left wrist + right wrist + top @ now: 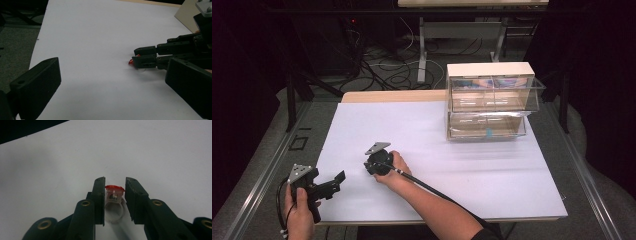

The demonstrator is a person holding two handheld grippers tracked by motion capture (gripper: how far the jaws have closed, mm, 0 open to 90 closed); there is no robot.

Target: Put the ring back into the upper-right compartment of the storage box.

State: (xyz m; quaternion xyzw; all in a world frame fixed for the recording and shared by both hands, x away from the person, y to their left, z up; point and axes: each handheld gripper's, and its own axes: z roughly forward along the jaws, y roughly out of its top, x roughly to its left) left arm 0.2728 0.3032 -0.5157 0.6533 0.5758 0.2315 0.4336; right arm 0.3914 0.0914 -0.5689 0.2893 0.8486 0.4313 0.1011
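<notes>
The white table surface (462, 165) is being used as a plain backing against which small parts are being kept easy to find. At its far right a clear drawer cabinet (489, 102) is being kept, well apart from both hands, presumably as the store for such parts; its contents are blurred by reflections and cannot be made out. The left gripper (339, 177) is being held released and idle near the front left edge, its jaws standing wide apart with nothing between them, so that the working area is being left free. The right gripper (114, 195) is being held low over the sheet near the centre-left, with its jaws clenched on a small toy ring (114, 202): a clear plastic band topped by a red cap. The grip is being taken on the sides of the ring's head, probably because the band is too thin to be pinched securely. In the left gripper view the ring (131, 62) is being largely hidden by the jaws, only a red tip being visible.
</notes>
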